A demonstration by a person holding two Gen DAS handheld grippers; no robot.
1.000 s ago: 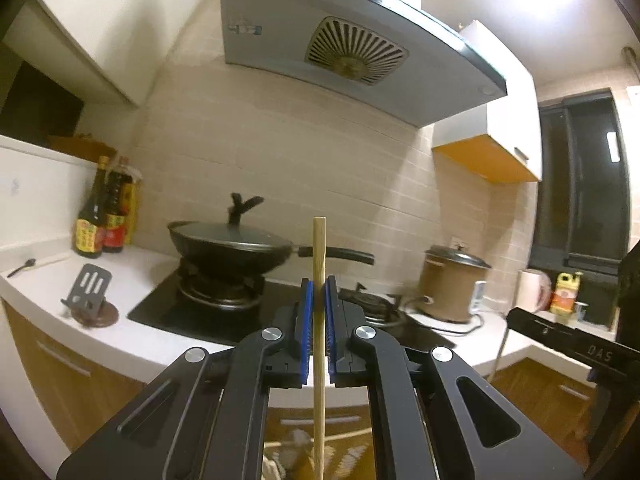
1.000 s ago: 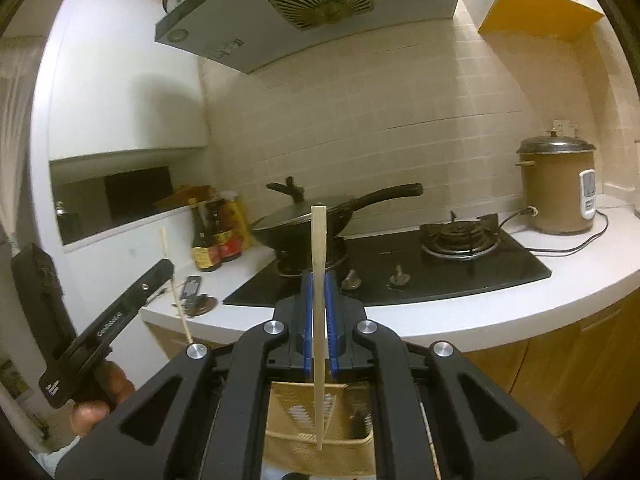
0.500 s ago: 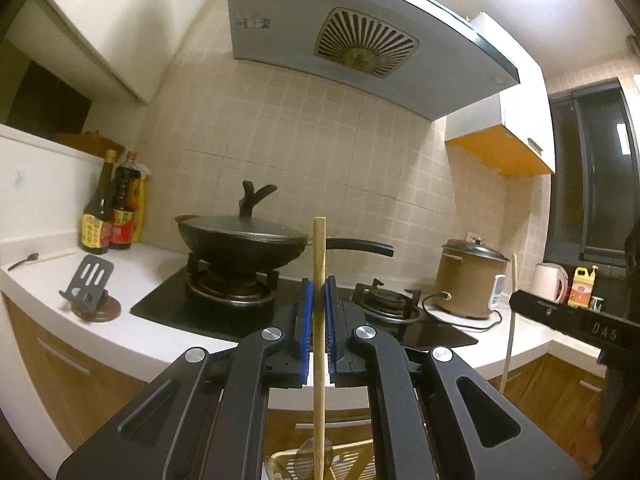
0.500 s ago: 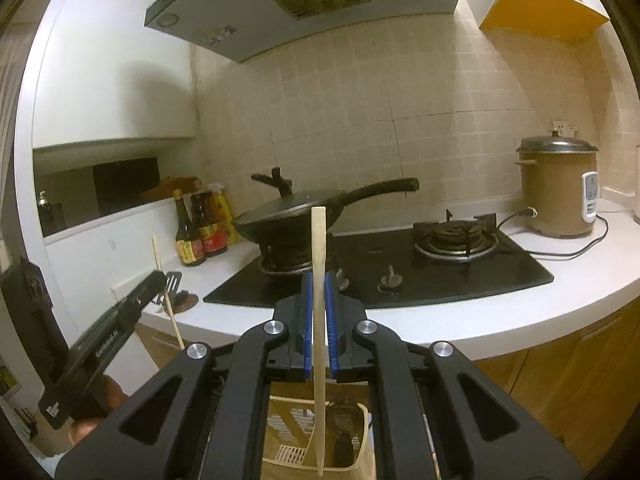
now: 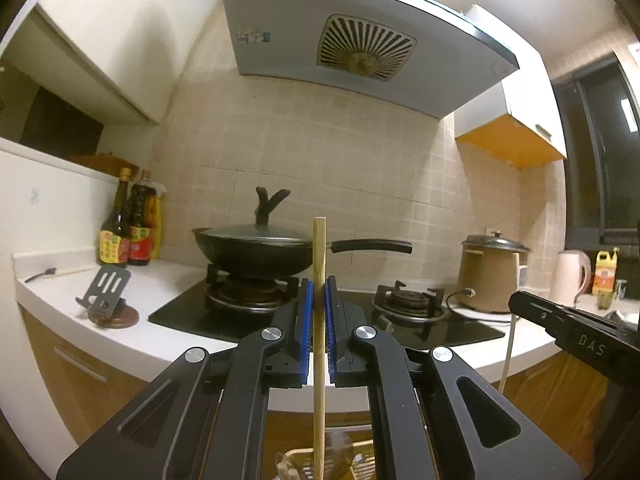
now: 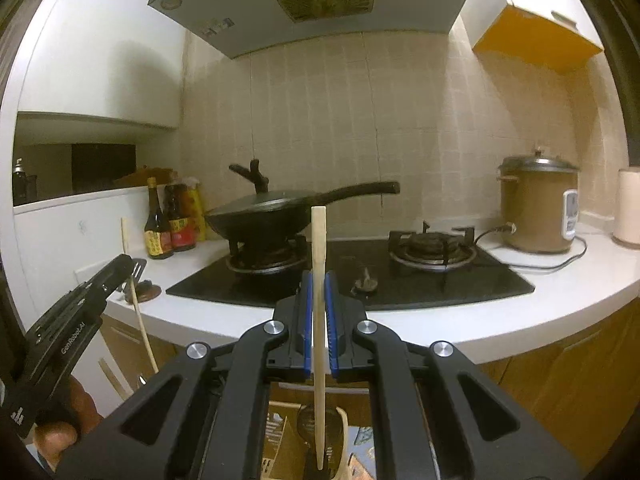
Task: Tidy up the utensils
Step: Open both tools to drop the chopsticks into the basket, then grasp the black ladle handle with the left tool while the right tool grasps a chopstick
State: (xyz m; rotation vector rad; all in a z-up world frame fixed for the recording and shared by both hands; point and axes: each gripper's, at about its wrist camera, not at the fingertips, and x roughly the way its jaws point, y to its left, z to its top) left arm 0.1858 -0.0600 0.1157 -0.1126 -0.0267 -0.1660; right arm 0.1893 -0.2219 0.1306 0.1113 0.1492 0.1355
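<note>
Bamboo, pale and straight: the left gripper (image 5: 319, 312) has its blue-padded fingers (image 5: 307, 320) clamped on one upright chopstick (image 5: 319, 360), whose top rises in front of the wok and whose lower end hangs down toward a light slatted utensil basket (image 5: 304, 466) only partly in view at the bottom edge. The right gripper (image 6: 319, 312) is closed the same way on a second chopstick (image 6: 319, 320), also upright, its tip hanging just above a basket (image 6: 280, 432) of tan compartments; which compartment it hangs over cannot be told, though a dark round-headed utensil (image 6: 310, 420) stands just behind it.

Beyond both grippers runs a white worktop (image 5: 172, 280) with a black glass hob (image 6: 360, 276) set into it. A lidded black wok (image 5: 256, 250) sits on the left burner, its long handle pointing right; the right burner (image 6: 432, 246) is bare. Sauce bottles (image 5: 128, 236) stand together at the left back corner, near a slotted black stand on a round wooden base (image 5: 108, 304). A brown rice cooker (image 6: 536, 208) stands at the right, its cord trailing across the worktop. A range hood (image 5: 352, 40) hangs overhead. From the right wrist view, the left gripper shows at the left edge with its chopstick slanting, well apart from the right one.
</note>
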